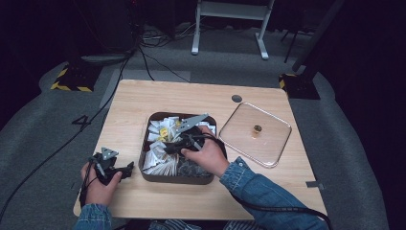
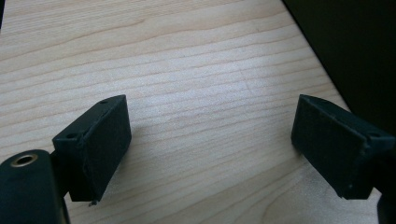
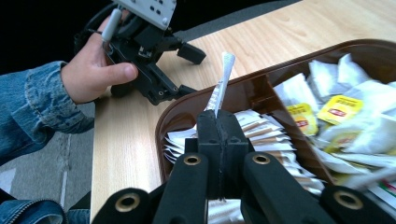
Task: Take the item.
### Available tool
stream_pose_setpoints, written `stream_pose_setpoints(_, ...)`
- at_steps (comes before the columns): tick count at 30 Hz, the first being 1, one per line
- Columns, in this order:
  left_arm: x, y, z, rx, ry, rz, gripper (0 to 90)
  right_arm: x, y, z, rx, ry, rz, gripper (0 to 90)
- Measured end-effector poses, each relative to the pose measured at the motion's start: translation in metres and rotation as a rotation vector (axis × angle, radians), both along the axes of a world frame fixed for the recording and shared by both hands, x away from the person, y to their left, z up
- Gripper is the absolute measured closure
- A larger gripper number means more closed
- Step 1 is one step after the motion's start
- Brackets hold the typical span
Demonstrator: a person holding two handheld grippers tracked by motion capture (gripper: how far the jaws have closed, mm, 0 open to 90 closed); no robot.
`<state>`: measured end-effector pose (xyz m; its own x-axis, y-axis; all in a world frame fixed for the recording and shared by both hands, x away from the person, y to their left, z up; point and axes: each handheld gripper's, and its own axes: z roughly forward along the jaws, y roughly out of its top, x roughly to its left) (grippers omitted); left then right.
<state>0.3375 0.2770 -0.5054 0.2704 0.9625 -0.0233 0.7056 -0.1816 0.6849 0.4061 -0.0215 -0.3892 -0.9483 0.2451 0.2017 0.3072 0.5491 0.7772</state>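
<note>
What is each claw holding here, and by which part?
The right claw is shut on a thin white stick packet, pinched at its lower end above the brown tray. The left claw is open, holding nothing.

Grey carpet (image 1: 38,124), dim room

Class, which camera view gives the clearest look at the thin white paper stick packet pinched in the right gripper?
The right gripper view: the thin white paper stick packet stands up from the right gripper, whose black jaws are shut on it, above the brown plastic tray. In the high view the packet is too small to tell apart. The left gripper view looks at bare light wooden table.
</note>
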Motion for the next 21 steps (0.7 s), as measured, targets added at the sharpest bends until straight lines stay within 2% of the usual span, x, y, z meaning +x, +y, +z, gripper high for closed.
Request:
stream_pose_setpoints(15,0.000,0.000,0.000,0.000,0.000,0.000,12.4,-0.004,-0.050,0.020,0.050,-0.026,-0.061,89.9)
stream_pose_setpoints(21,0.000,0.000,0.000,0.000,0.000,0.000,12.5,-0.008,-0.079,0.028,0.064,-0.035,-0.097,89.9)
